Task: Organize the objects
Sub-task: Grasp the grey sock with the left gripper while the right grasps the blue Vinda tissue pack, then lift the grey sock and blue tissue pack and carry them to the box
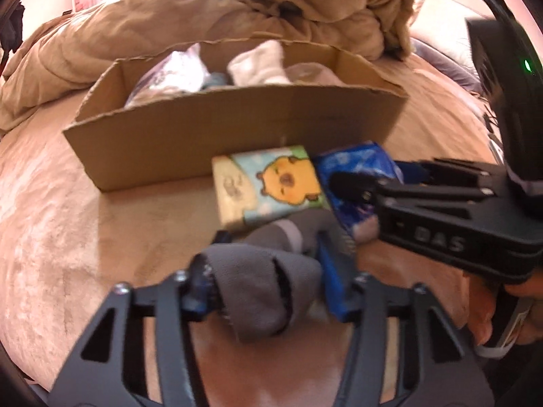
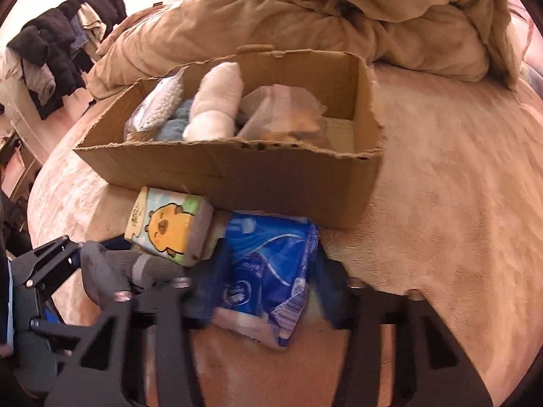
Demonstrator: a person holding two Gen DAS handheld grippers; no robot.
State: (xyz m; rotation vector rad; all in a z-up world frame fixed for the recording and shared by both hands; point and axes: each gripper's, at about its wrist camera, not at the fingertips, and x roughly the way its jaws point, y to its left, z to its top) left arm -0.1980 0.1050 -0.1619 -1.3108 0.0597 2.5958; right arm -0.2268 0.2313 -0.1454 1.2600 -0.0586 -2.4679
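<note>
A cardboard box (image 1: 190, 142) (image 2: 224, 173) stands on the bed and holds white socks (image 2: 217, 101), a knit item and plastic bags. In front of it lie a tissue pack with a yellow cartoon animal (image 1: 268, 183) (image 2: 169, 224) and a blue tissue pack (image 1: 353, 169) (image 2: 268, 264). My left gripper (image 1: 268, 281) is shut on a grey sock (image 1: 264, 288) (image 2: 112, 271), just before the cartoon pack. My right gripper (image 2: 268, 271) (image 1: 349, 183) has its fingers on both sides of the blue pack and is shut on it.
A rumpled beige duvet (image 1: 203, 17) (image 2: 339, 17) is piled behind the box. The bed has a beige plush cover (image 2: 458, 203). Dark clothes (image 2: 61, 44) hang at the far left of the room.
</note>
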